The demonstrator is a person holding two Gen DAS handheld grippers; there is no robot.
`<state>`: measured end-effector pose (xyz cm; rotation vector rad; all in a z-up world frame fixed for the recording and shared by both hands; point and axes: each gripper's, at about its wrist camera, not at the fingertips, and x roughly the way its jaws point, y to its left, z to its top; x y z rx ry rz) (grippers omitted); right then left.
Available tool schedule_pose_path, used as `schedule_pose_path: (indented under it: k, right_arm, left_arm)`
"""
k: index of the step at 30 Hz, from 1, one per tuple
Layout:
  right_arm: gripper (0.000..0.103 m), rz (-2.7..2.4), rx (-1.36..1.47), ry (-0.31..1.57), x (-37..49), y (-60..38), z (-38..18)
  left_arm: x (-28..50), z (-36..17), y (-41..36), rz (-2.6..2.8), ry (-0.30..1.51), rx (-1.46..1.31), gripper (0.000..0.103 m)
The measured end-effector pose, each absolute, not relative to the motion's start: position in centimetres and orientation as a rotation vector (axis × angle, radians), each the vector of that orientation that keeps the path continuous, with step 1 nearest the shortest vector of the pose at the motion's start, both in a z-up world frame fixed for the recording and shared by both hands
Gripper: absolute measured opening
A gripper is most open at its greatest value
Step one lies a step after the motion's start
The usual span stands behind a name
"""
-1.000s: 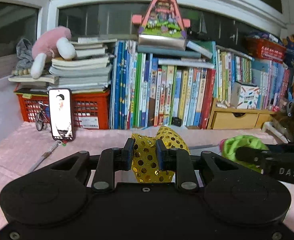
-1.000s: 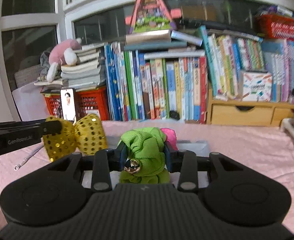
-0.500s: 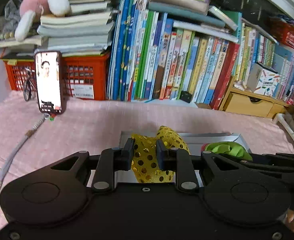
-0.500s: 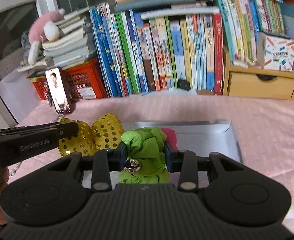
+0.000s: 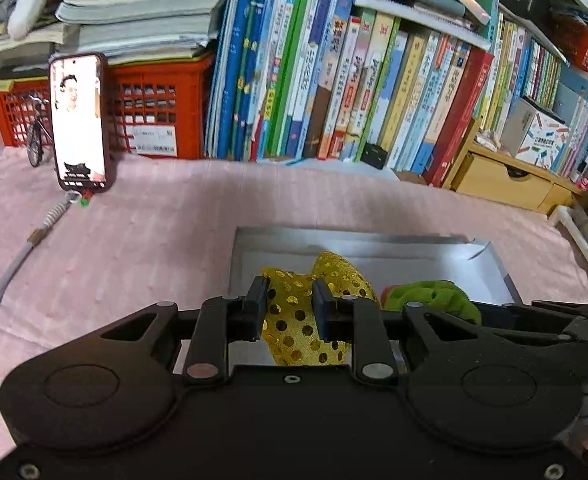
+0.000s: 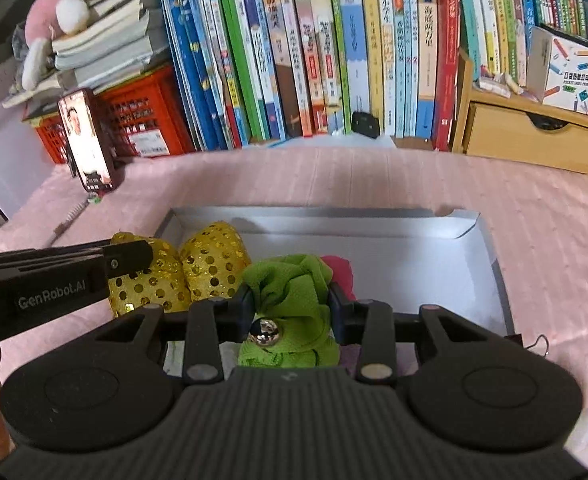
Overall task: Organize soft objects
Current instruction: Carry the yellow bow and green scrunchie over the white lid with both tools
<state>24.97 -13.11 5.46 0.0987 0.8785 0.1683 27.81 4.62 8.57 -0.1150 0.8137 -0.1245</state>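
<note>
My left gripper (image 5: 288, 298) is shut on a gold sequined bow (image 5: 306, 320) and holds it over the near left part of a shallow silver box (image 5: 374, 240). My right gripper (image 6: 289, 304) is shut on a green fabric flower (image 6: 289, 292) with a silver bead, held over the near part of the same box (image 6: 374, 220). A pink soft piece (image 6: 340, 270) lies just behind the green flower. The gold bow (image 6: 213, 264) and the left gripper's body (image 6: 53, 284) show at left in the right wrist view. The green flower (image 5: 430, 294) shows right of the bow in the left wrist view.
The box sits on a pink tablecloth (image 5: 133, 240). A phone (image 5: 79, 120) stands propped at the back left with a cable (image 5: 13, 264) running from it. Red crates (image 5: 153, 112), rows of books (image 5: 334, 80) and a wooden drawer unit (image 6: 534, 140) line the back.
Both grippers have tilted down and moved forward over the silver box, carrying the gold bow and the green flower. Both stay shut on their objects.
</note>
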Motion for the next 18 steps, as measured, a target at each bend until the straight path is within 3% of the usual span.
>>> schedule_pose_path:
  k: [13, 18]
  right_arm:
    - [0.047, 0.178, 0.071, 0.913, 25.29, -12.78, 5.20]
    - [0.053, 0.175, 0.078, 0.913, 25.10, -12.91, 5.29]
  left_arm:
    - [27.97, 8.42, 4.42, -0.129, 0.834, -0.092, 0.027]
    - [27.59, 8.57, 4.23, -0.136, 0.822, -0.075, 0.033]
